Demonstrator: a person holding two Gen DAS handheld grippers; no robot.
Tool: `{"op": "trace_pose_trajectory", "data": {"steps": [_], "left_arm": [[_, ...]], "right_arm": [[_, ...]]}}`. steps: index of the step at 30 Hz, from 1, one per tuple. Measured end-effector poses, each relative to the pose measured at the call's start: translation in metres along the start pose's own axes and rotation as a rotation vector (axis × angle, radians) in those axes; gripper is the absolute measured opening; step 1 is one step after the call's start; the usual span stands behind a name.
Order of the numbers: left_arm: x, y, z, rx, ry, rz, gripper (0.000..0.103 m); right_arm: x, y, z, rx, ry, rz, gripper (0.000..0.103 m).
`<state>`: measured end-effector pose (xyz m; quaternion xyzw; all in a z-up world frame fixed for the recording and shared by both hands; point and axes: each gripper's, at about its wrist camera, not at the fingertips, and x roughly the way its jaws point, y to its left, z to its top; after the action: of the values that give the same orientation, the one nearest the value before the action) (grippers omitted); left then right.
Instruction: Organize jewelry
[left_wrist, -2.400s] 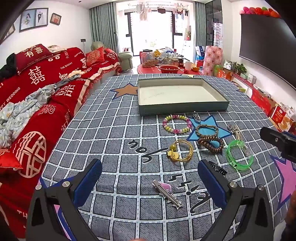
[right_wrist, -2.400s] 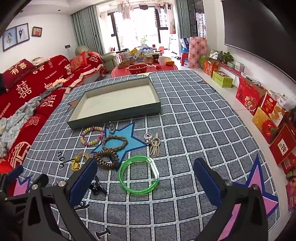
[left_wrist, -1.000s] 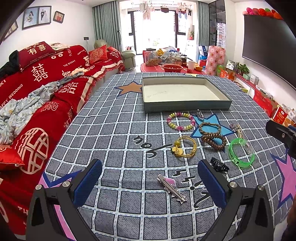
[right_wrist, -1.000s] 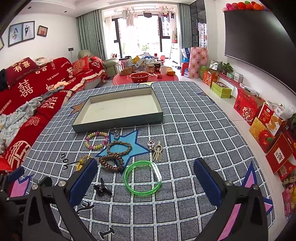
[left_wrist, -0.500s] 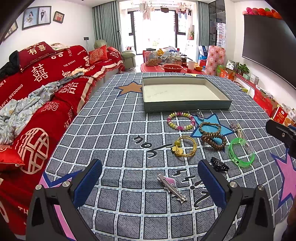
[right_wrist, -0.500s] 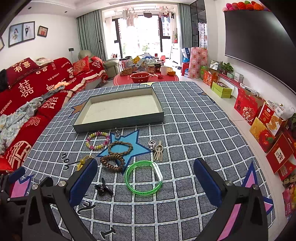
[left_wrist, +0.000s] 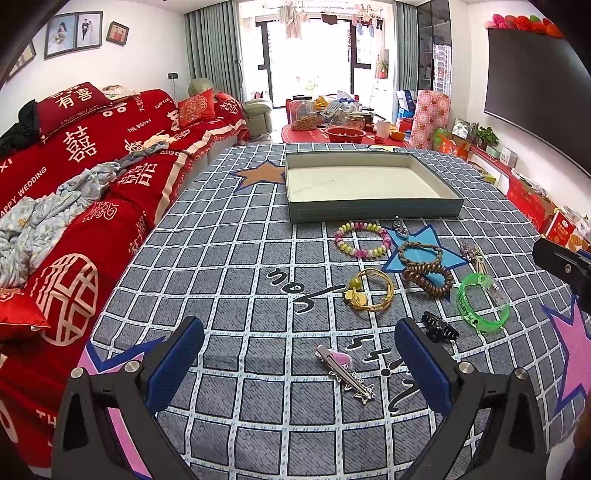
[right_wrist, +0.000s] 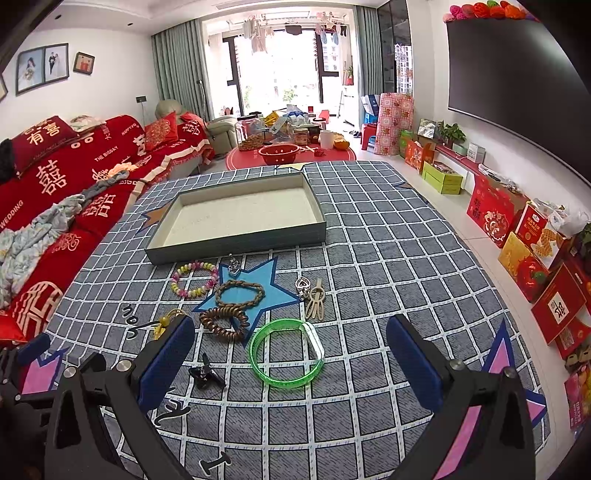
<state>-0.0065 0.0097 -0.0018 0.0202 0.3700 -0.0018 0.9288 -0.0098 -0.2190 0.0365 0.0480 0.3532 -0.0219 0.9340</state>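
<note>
An empty grey-green tray (left_wrist: 373, 215) (right_wrist: 236, 245) stands at the far side of the checked cloth. In front of it lie a pastel bead bracelet (left_wrist: 361, 239) (right_wrist: 194, 280), a braided brown bracelet (left_wrist: 421, 252) (right_wrist: 240, 291), a brown coil hair tie (left_wrist: 427, 278) (right_wrist: 223, 322), a gold bangle (left_wrist: 369, 294), a green bangle (left_wrist: 482, 302) (right_wrist: 287, 352), a black claw clip (left_wrist: 440, 326) (right_wrist: 205, 373), a pink-and-silver hair clip (left_wrist: 345, 369), a beige clip (right_wrist: 317, 302) and small silver charms (right_wrist: 233, 266). My left gripper (left_wrist: 295, 363) is open above the near cloth. My right gripper (right_wrist: 290, 363) is open, with the green bangle between its fingers' lines.
A red sofa (left_wrist: 81, 192) with a bundled blanket (left_wrist: 40, 221) runs along the left of the table. Red gift boxes (right_wrist: 532, 251) line the floor on the right under a dark TV (right_wrist: 517, 74). A low red table with jars (right_wrist: 288, 147) stands beyond the tray.
Both grippers have drawn back and risen slightly, so the jewelry sits a little farther away in view. Nothing on the cloth has moved, and both stay open.
</note>
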Motion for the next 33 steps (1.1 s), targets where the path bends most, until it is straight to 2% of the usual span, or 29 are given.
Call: {"op": "trace_pose_trajectory", "data": {"steps": [33], "left_arm": [[-0.0009, 0.0027, -0.0031, 0.000, 0.006, 0.002, 0.103]], "right_arm": [[-0.0013, 0.0005, -0.0011, 0.006, 0.004, 0.004, 0.103]]}}
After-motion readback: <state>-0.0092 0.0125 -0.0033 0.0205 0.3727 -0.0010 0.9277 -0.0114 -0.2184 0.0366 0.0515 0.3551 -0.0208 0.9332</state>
